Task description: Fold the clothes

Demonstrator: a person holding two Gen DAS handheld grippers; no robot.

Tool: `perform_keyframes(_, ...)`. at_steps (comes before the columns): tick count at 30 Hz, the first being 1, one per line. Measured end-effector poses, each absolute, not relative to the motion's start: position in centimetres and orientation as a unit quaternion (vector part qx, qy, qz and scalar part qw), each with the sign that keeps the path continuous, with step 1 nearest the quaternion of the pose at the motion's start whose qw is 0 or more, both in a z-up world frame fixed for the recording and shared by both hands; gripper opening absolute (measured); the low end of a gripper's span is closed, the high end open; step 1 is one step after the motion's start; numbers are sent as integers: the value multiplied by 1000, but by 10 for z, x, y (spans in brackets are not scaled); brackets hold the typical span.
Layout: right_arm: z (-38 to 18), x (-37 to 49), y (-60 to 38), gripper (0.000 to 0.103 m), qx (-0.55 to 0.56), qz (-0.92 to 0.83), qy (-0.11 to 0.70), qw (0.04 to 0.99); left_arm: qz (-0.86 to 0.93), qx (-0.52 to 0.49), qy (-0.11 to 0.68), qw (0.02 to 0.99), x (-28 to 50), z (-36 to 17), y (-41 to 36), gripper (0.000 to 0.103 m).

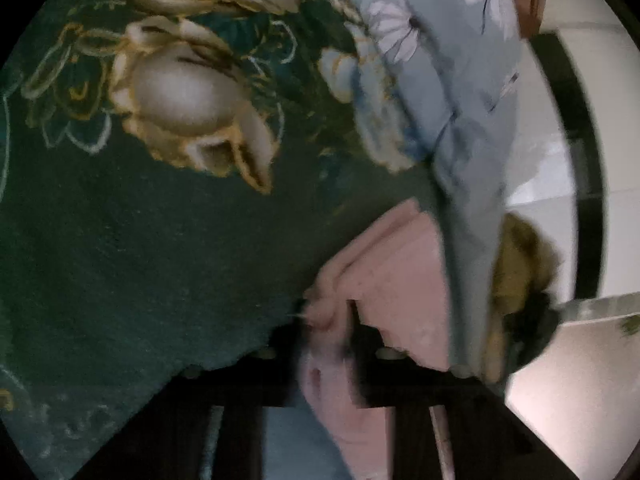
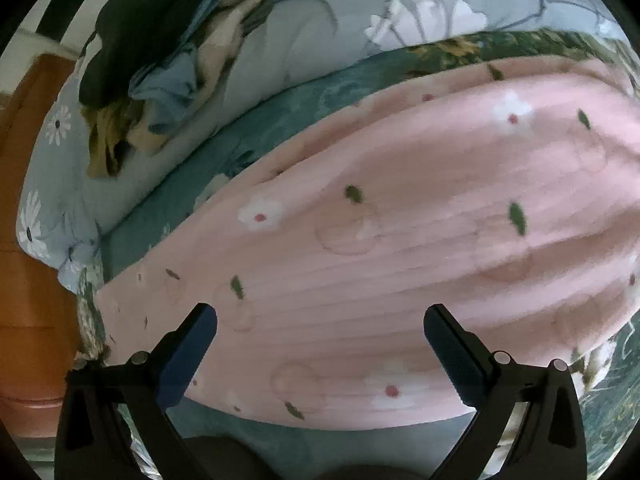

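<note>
Across the middle of the right wrist view lies the pink ribbed garment printed with white flowers and small green leaves (image 2: 400, 240), spread fairly flat on a dark green bedspread with large cream-and-gold flowers (image 2: 256, 120) that covers the bed. The garment runs from about 8 o'clock to 3 o'clock in that view, its near edge curving along 6 o'clock.

The right gripper (image 2: 320, 354) hangs above the garment's near edge with its jaws spread wide; the two dark fingers stand at 7 and 5 o'clock, and nothing is clamped between them, only the pink cloth showing below the gap.

In the left wrist view, which is blurred, a folded, bunched part of the same pink garment (image 1: 384, 276) sits at about 5 o'clock on the green bedspread (image 1: 140, 240). The left gripper (image 1: 328, 336) at 6 o'clock has its jaws drawn nearly together, and a fold of the pink cloth is pinched between them, with more of it trailing down toward the camera.

Beyond the garment, at 12 o'clock in the right wrist view, a pale blue-grey quilt with white daisies (image 2: 340, 32) lies along the far side of the bedspread. On it, at 10 o'clock, rests a loose heap of black, blue and tan clothes (image 2: 160, 60). At 9 o'clock an orange-brown wooden panel (image 2: 28, 208) borders the bed.
</note>
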State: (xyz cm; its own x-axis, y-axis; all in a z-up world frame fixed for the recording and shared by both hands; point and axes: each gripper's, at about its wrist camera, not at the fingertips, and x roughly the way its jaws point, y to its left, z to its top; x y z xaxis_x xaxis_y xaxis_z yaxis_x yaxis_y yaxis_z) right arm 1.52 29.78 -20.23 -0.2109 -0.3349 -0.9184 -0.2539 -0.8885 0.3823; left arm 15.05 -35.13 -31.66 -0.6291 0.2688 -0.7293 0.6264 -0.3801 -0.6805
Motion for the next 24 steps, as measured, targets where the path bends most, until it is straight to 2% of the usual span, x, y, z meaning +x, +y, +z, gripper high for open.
perform_keyframes(4, -198, 18, 309, 103, 617, -746, -248, 30, -743, 389, 533, 114, 149, -286, -342, 15)
perform_keyframes(7, -195, 20, 319, 103, 608, -749, -260, 33, -780, 367, 501, 73, 137, -243, -322, 14)
perform_keyframes(12, -193, 22, 339, 103, 595, -753, -278, 39, -827, 335, 450, -42, 106, -164, -263, 14)
perform_keyframes(16, -193, 24, 350, 103, 583, -756, -295, 48, -830, 341, 406, -172, 76, -121, -170, 14)
perform_keyframes(19, -196, 27, 356, 103, 577, -756, -305, 52, -812, 371, 382, -238, 59, -126, -98, 14)
perform_keyframes(24, -207, 33, 364, 103, 578, -750, -319, 51, -754, 486, 349, -273, 41, -190, 8, 15)
